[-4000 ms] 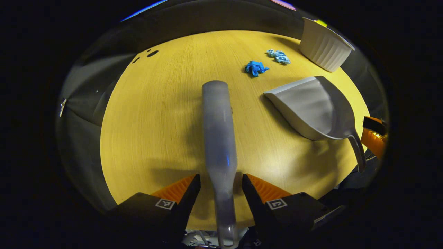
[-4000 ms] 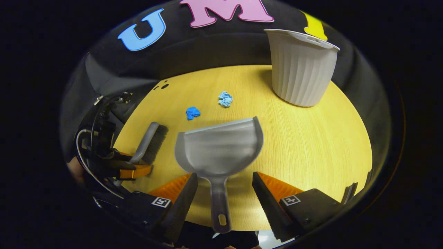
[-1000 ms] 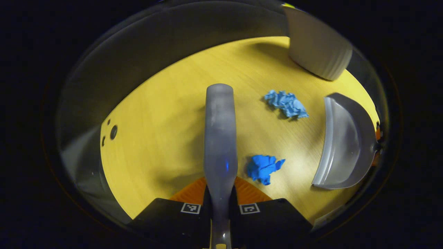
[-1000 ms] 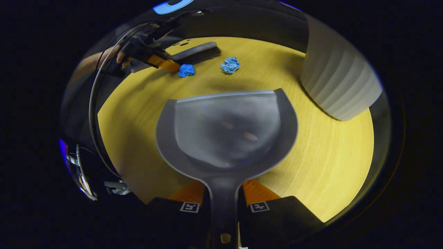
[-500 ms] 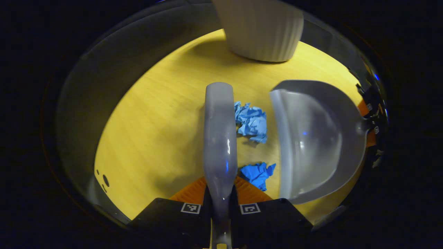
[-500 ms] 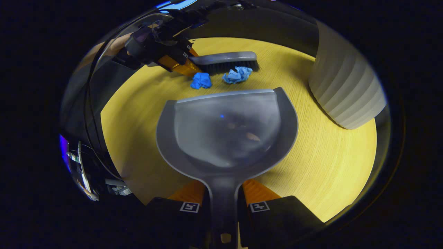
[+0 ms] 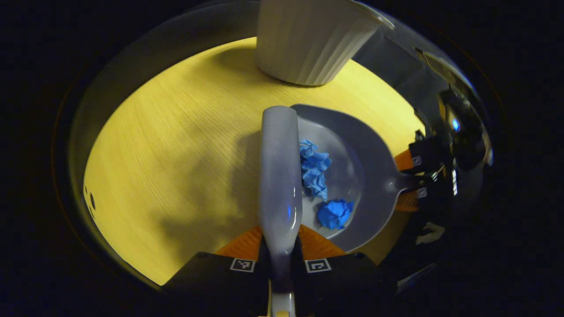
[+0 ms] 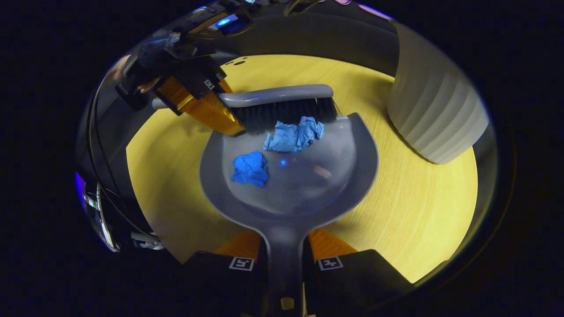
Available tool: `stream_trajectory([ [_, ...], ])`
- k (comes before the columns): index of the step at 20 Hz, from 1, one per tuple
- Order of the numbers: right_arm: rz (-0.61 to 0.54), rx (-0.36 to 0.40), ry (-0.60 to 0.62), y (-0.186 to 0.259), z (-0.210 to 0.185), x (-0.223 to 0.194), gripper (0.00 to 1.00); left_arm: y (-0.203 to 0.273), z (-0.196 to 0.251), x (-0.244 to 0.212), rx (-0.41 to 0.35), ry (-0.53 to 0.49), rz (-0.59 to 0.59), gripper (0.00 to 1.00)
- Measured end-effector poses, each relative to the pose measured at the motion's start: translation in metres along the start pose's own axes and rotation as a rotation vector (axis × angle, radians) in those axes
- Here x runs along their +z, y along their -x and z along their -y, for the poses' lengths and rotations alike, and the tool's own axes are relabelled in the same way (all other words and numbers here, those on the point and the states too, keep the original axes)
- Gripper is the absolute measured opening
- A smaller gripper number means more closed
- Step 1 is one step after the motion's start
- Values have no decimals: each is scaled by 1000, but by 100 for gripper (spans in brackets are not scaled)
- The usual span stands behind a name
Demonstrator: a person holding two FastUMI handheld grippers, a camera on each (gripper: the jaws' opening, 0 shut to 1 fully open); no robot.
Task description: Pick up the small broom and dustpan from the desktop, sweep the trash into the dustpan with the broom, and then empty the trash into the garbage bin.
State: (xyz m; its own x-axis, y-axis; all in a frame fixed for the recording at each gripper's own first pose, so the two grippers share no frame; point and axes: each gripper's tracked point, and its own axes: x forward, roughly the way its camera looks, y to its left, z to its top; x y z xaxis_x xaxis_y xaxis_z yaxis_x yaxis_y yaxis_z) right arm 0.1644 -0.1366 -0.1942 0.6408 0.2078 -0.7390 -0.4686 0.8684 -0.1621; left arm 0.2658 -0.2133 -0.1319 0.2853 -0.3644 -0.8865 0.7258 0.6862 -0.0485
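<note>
Here both paper wads (image 8: 286, 141) lie in the dustpan (image 8: 352, 176), its handle clamped between the right gripper (image 8: 285, 259) fingers, broom (image 7: 280, 176) handle between the left gripper (image 7: 280, 259) fingers.

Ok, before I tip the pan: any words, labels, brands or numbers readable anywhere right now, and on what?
No readable words, brands or numbers.
Left gripper: two small square coded markers, a pattern, not text.
Right gripper: two of the same markers, also no text.
Broom, dustpan, garbage bin: no print visible.
</note>
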Motion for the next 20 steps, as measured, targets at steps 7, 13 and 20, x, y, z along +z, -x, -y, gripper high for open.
stream_trajectory([
  [7,15,-6,3,0,1,-2,37,52,-9,-13,149,164,197,27],
  [13,30,0,-37,20,1,-6,37,76,-15,-58,326,339,349,27],
  [20,44,-18,-32,68,-4,10,37,50,-38,-111,339,472,383,27],
])
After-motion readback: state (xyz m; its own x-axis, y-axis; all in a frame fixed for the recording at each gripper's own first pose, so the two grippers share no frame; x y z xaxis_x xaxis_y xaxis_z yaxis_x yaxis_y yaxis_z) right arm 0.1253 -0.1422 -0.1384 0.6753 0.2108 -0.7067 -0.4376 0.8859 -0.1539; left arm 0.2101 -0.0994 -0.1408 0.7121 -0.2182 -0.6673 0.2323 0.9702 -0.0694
